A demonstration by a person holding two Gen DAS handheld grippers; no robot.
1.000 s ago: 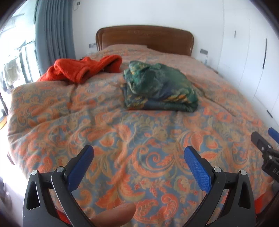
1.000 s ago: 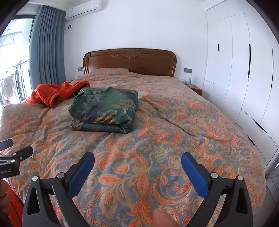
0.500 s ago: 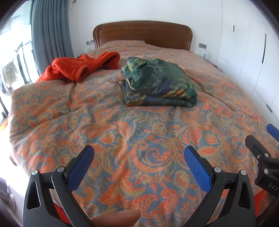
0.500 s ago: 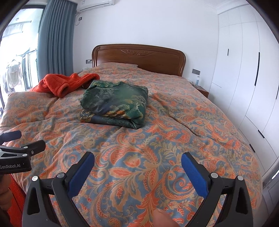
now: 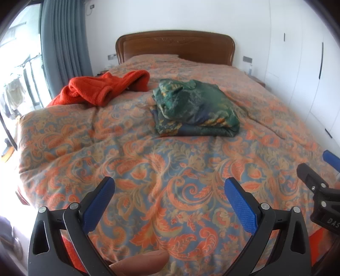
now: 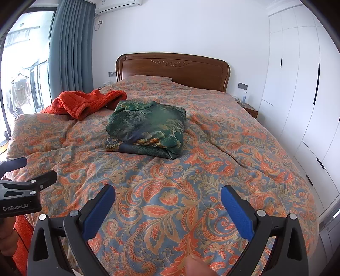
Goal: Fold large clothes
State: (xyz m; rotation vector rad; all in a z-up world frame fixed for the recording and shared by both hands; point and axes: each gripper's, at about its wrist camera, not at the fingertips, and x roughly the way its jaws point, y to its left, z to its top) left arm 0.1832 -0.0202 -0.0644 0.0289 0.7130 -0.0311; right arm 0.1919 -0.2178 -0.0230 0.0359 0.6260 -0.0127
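— How many grippers do you count, right here at the foot of the bed?

— Two. The left gripper (image 5: 169,198) hangs over the near edge of the quilt (image 5: 161,169), its two blue pads (image 5: 98,200) spread wide with nothing between them. The right gripper (image 6: 167,200) is just beside it, jaws equally wide and empty. Each one shows at the edge of the other's view.

— Any writing on them?

— On the side of the left one, seen from the right wrist, "GenRobot.AI" in pale letters. On the right one, seen from the left wrist, only "DAS" before the frame cuts it off. A fingertip (image 5: 140,264) shows at the bottom of each view.

— And the clothes?

— Two pieces. One green garment (image 6: 146,129), patterned with gold and blue, lies folded into a thick square near the middle of the bed, well apart from both grippers. One orange garment (image 6: 85,102), fleecy, lies crumpled behind it toward the left edge; whether the two touch I cannot tell.

— Further back?

— One wooden headboard (image 6: 173,69), carved along the top. One grey-blue curtain (image 6: 70,53) on the left beside a bright glass door with laundry hanging outside. One air conditioner (image 6: 118,5) high on the wall. White wardrobe doors (image 6: 297,85) with dark handles run down the right, and a small bottle (image 6: 244,98) stands on a bedside table.
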